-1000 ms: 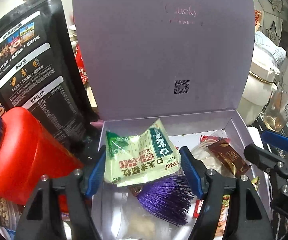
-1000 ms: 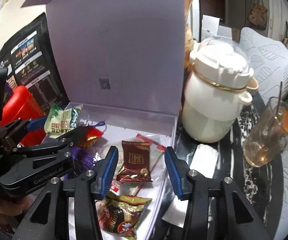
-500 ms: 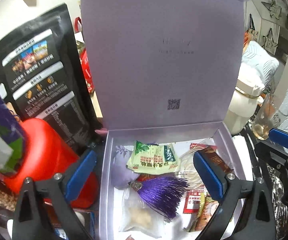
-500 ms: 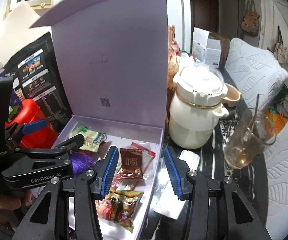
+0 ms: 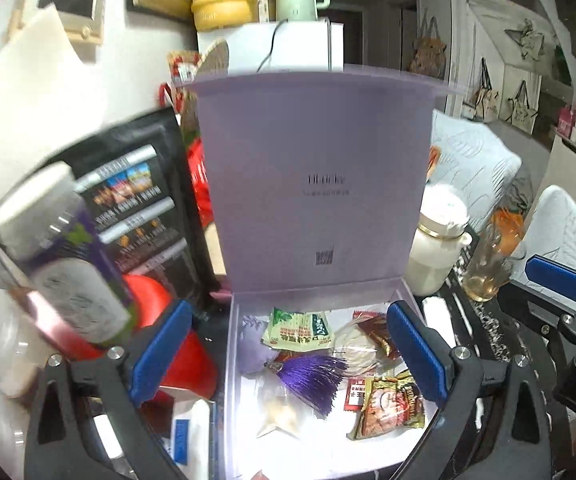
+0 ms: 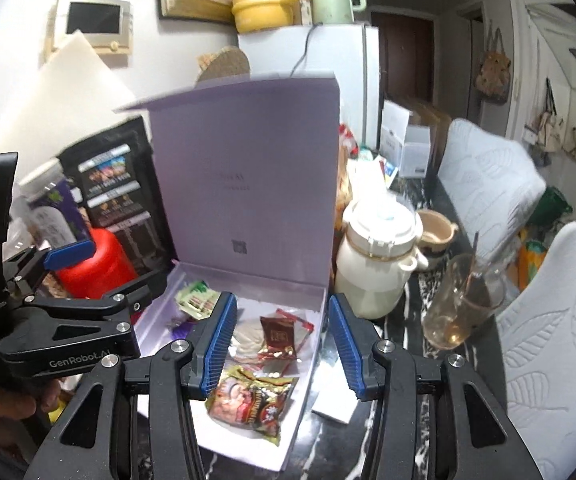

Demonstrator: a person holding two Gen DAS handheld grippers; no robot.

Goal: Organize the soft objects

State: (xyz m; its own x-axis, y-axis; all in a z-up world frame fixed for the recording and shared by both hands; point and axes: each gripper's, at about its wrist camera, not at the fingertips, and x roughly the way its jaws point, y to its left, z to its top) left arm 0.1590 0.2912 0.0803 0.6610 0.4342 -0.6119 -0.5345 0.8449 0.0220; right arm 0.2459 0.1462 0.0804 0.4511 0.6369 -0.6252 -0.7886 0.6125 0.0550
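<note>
Two hand-held grippers, both released, nothing between their fingers. Left hand-held gripper (image 5: 288,352) spread wide in the lower half of the left wrist view, its blue pads framing the lavender box (image 5: 403,292); right hand-held gripper (image 6: 280,346) parted more narrowly at lower centre of the right wrist view, over the box's right side.

Box lid upright, filling mid-frame. Inside the tray, the soft items lie loose:
- green packet (image 5: 297,328) at the back, flat, just above the purple tassel (image 5: 311,372) near centre;
- brown sachet (image 5: 375,334) to the right of the green packet, lying on a pale clear bag;
- red-and-gold snack bag (image 5: 389,406) at lower right of the tray;
- clear pouch with pale contents (image 5: 280,412) below the tassel.

Left of the box: red container (image 5: 184,356), black printed pouch (image 5: 136,208). Right of the box on the dark table (image 6: 411,320): white lidded jar (image 6: 375,268), glass cup (image 6: 463,304) holding amber liquid.
</note>
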